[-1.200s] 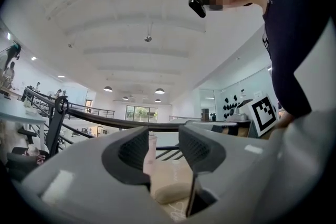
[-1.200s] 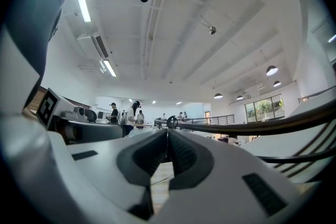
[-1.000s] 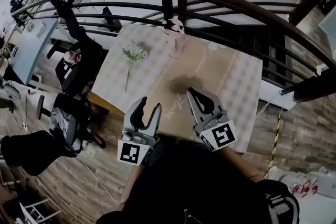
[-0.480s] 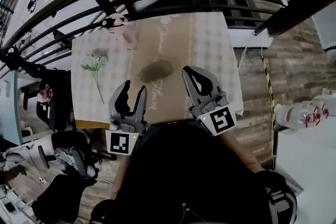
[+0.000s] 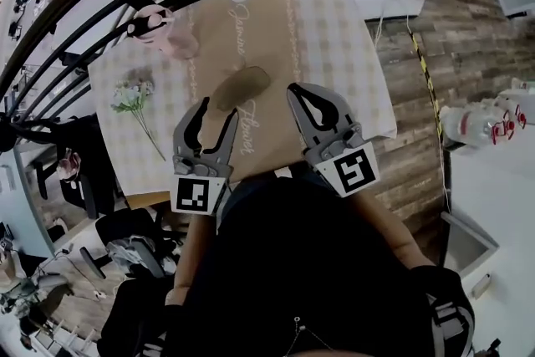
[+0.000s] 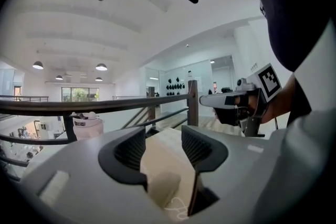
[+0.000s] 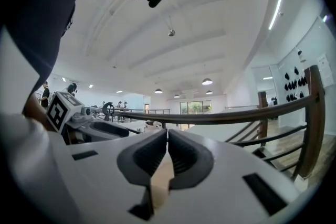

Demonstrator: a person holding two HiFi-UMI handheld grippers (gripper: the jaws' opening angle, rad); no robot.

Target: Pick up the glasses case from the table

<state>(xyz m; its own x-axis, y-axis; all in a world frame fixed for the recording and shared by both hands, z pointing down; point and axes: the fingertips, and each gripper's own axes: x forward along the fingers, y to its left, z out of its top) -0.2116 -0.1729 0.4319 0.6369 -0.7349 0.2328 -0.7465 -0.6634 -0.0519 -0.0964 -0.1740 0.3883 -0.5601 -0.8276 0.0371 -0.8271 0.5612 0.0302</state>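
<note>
- The glasses case (image 5: 239,88), a dark oval, lies on the tan runner (image 5: 272,42) about mid-tabletop (image 5: 338,38). It sits just beyond the left tool (image 5: 209,119) and a little to its right. The pink container (image 5: 159,25) and the flower (image 5: 132,94) are well off to the far left.
- The left tool's jaws stand partly apart and have just been opening. Nothing is pressed between them. In the left gripper view, what is probably the case shows low in the gap.
- The right tool (image 5: 308,100) has its jaws together and empty.
- To reach well, the left tool should probably widen further and shift slightly right. It should straddle the case across its short width, come low to the cloth, then close gently.
- The runner bears cursive lettering (image 5: 248,138), too small to read. Each tool carries a black-and-white square marker (image 5: 192,195).
</note>
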